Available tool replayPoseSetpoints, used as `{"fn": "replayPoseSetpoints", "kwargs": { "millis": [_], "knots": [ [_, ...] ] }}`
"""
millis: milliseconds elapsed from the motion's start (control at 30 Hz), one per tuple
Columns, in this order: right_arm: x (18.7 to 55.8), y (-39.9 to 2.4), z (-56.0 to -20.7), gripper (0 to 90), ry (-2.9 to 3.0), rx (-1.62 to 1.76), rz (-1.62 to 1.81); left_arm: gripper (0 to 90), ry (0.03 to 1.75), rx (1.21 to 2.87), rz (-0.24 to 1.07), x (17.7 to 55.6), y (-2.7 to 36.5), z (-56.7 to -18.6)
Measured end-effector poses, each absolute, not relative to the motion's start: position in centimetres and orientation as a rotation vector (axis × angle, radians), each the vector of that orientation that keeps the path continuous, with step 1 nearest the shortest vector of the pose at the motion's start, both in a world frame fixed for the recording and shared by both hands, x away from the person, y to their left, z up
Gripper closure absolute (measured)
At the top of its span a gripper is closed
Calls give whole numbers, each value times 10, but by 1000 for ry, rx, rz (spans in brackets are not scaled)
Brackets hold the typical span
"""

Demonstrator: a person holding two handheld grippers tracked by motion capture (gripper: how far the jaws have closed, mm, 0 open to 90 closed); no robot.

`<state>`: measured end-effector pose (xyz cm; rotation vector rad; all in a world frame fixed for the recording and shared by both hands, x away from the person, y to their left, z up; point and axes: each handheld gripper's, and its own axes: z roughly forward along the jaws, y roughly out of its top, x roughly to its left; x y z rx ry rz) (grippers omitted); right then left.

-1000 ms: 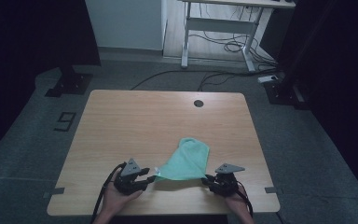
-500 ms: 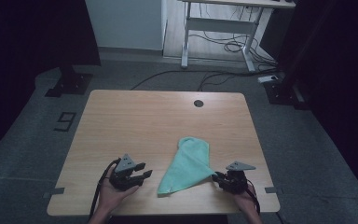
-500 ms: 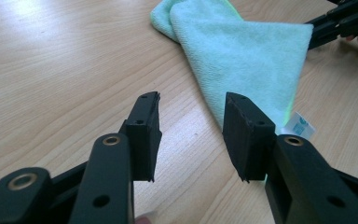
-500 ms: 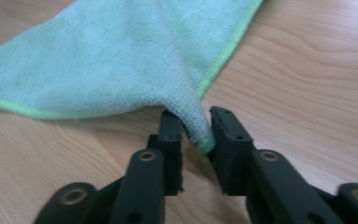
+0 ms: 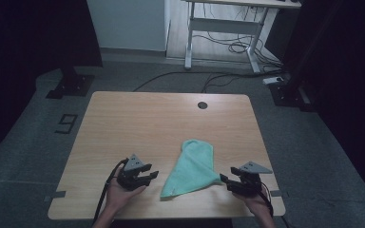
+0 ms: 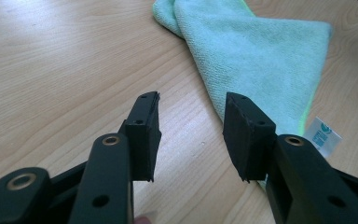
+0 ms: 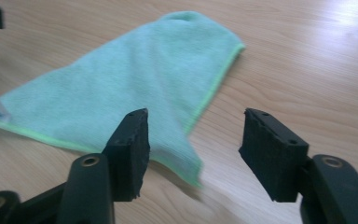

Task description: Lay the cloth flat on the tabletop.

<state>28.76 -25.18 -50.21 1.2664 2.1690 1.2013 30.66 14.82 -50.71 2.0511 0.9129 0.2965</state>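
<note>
Green cloth (image 5: 192, 166) lies flat on the wooden table (image 5: 138, 118) between two open, empty hand-held grippers.

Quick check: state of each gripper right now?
Left gripper: open, empty, beside the green cloth.
Right gripper: open, jaws have just been opening, nothing between them, cloth corner lies free below.

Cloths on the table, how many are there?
1. The green cloth lies folded on the wooden table near its front edge, between the left gripper and the right gripper.
</note>
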Motion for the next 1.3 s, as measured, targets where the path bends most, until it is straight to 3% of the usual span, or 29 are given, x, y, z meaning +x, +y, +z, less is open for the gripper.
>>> {"fn": "replayPoseSetpoints", "kwargs": {
  "millis": [400,967,1067,1233,1300],
  "knots": [
    [313,-200,-484,377,2231,1178,1262,551,934,2050,303,313,148,-511],
    [389,-114,-531,292,2329,1314,1066,551,942,2053,302,314,152,-516],
    [394,-108,-538,362,2351,1309,1005,551,943,2047,303,314,153,-514],
    [388,-112,-540,655,2347,1251,998,552,952,2034,312,315,155,-512],
    [383,-113,-541,719,2361,1196,1022,552,953,2029,315,315,155,-511]
  ]
}}
